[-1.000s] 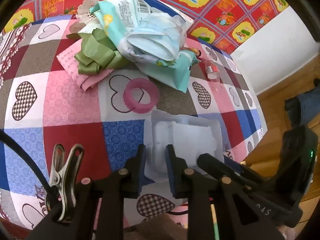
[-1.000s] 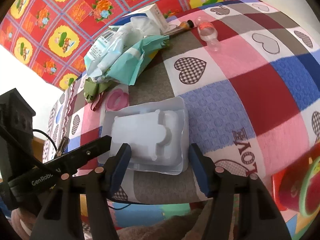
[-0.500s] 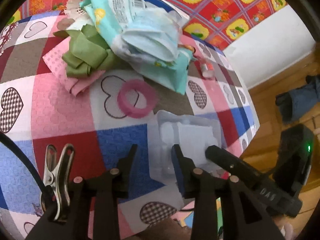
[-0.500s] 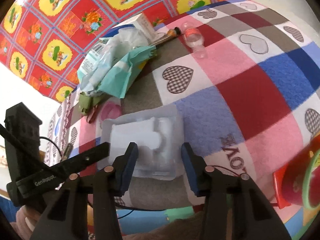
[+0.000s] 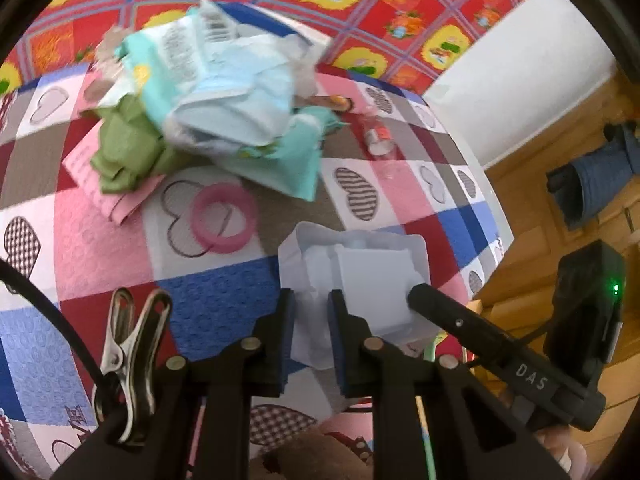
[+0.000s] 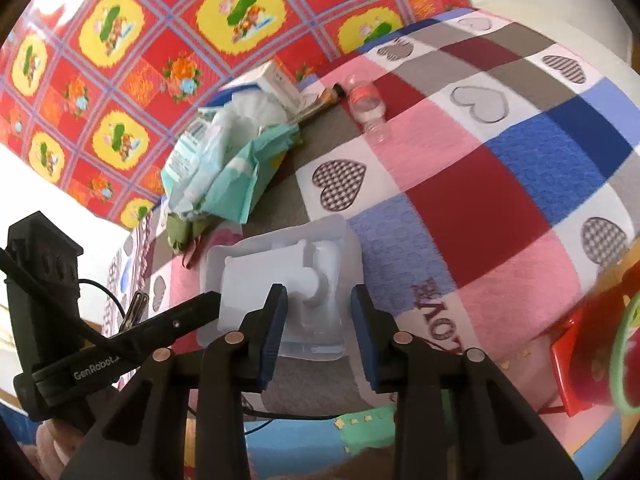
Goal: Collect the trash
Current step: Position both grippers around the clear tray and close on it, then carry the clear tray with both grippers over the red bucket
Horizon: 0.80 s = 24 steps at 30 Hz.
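At the near edge of the quilt-covered counter [image 6: 472,216] lies one clear plastic blister tray [image 6: 280,280], its long axis running 9 to 3 o'clock in the right wrist view. The left gripper [image 5: 311,320] has its fingers closed on the tray's near-left rim. The right gripper [image 6: 318,316] has its fingers spread, straddling the tray's near end. Toward 12 o'clock sit one pink ring [image 5: 223,218], one small bottle [image 6: 366,106] and one heap of wrappers [image 5: 224,92].

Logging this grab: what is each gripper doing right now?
Left gripper: shut on the clear plastic tray.
Right gripper: open, its fingers either side of the tray's edge.
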Each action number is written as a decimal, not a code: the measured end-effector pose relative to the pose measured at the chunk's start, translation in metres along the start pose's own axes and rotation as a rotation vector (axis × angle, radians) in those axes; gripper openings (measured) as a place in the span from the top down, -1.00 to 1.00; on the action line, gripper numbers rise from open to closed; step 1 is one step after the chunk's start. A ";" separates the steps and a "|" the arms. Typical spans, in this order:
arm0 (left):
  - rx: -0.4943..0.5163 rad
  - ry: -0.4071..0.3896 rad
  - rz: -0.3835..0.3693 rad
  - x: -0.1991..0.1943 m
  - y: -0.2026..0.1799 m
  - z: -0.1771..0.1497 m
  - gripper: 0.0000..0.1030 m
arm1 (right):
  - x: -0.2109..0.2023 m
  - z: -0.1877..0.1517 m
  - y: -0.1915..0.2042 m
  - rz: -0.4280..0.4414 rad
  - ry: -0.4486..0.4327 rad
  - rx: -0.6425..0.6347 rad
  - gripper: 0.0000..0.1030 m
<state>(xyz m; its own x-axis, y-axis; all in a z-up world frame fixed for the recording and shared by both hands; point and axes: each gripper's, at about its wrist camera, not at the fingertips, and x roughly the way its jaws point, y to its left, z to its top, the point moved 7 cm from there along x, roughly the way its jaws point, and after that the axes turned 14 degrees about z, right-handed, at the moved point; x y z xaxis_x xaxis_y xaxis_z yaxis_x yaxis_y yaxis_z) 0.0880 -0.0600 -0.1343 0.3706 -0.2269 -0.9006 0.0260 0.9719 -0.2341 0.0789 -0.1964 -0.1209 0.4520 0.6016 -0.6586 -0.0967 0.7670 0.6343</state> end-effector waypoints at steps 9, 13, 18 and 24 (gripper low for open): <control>0.102 -0.040 -0.017 -0.016 -0.059 0.002 0.70 | -0.056 0.005 -0.020 0.002 -0.124 0.040 0.34; 0.157 -0.044 -0.035 -0.017 -0.093 -0.002 0.70 | -0.083 0.000 -0.038 -0.008 -0.174 0.071 0.34; 0.232 -0.041 -0.057 -0.014 -0.138 -0.011 0.70 | -0.118 -0.007 -0.065 -0.029 -0.235 0.121 0.34; 0.320 -0.028 -0.083 -0.005 -0.198 -0.025 0.70 | -0.164 -0.016 -0.102 -0.067 -0.304 0.184 0.34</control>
<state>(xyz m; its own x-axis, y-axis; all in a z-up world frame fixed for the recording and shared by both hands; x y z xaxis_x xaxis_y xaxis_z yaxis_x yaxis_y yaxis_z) 0.0573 -0.2524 -0.0925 0.3801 -0.3088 -0.8719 0.3463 0.9216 -0.1754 0.0000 -0.3701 -0.0843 0.6976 0.4361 -0.5684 0.0909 0.7331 0.6740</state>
